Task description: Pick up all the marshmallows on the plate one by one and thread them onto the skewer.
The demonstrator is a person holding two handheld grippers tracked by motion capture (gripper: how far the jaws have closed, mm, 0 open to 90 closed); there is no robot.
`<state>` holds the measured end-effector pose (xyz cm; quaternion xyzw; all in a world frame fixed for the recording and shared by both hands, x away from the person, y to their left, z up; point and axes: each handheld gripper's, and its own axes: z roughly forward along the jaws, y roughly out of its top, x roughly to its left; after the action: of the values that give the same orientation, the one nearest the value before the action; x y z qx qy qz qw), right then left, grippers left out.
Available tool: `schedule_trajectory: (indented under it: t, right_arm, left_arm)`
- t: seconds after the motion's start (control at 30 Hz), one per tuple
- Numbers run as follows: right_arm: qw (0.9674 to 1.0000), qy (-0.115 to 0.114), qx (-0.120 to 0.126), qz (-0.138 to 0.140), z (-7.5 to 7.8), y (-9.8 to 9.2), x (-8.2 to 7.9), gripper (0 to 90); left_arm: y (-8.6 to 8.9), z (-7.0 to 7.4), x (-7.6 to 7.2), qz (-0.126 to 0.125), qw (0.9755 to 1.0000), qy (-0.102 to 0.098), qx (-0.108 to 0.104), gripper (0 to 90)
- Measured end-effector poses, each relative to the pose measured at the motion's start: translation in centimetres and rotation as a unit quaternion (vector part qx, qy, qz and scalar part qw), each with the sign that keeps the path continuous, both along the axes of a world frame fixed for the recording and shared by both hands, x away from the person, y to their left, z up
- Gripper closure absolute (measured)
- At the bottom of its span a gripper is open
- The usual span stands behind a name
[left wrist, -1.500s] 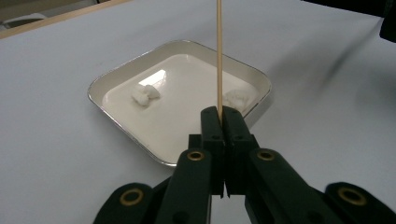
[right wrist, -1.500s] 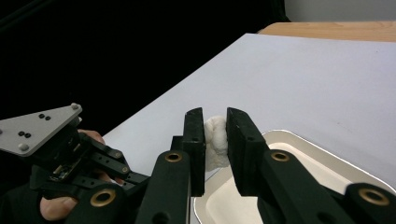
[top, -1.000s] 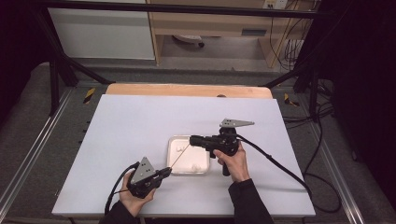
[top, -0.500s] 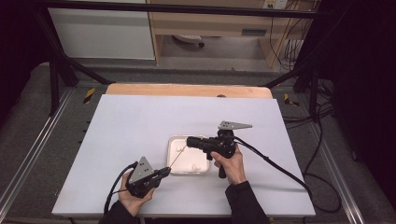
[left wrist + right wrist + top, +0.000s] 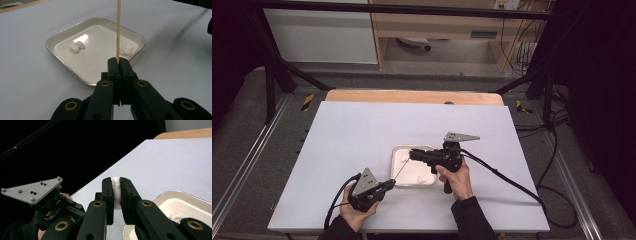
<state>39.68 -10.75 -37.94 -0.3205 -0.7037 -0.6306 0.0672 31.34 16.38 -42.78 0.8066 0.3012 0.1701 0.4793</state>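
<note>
Nearest to me, at the near left of the white table (image 5: 362, 125), my left gripper (image 5: 388, 184) has its jaws pressed together on the butt of a thin wooden skewer (image 5: 118, 30). In the left gripper view the stick rises straight out from between the pads and runs over the tray. From the high view it slants from that gripper up and to the right, toward my right gripper, with its far tip over the tray.

Just beyond the left gripper, near the middle of the table, sits a square metal tray (image 5: 398, 150) with a white inside. Two small white marshmallow pieces lie in it: one piece (image 5: 77, 46) toward its left in the left gripper view, the other piece (image 5: 125, 49) to the right, close by the skewer line. They lie well apart from each other.

My right gripper (image 5: 413, 154) hangs over the far right part of the tray, pointing left. Its jaws are clamped on a white marshmallow (image 5: 115, 187), which fills the narrow gap between the pads and stands a little proud of their tips. Whether the skewer tip touches that marshmallow I cannot tell.

Farther off, a wooden strip (image 5: 412, 96) borders the far edge of the table.
</note>
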Motion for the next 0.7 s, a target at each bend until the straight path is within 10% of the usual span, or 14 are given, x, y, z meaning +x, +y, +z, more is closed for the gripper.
schedule_trajectory:
  t: [0.7]
  right_arm:
    - [0.9999, -0.006, -0.009, -0.005, -0.48, 0.39, -0.36, 82.9]
  left_arm:
    - [-0.15, -0.06, 0.21, 0.009, 0.9999, 0.011, 0.005, 89.5]
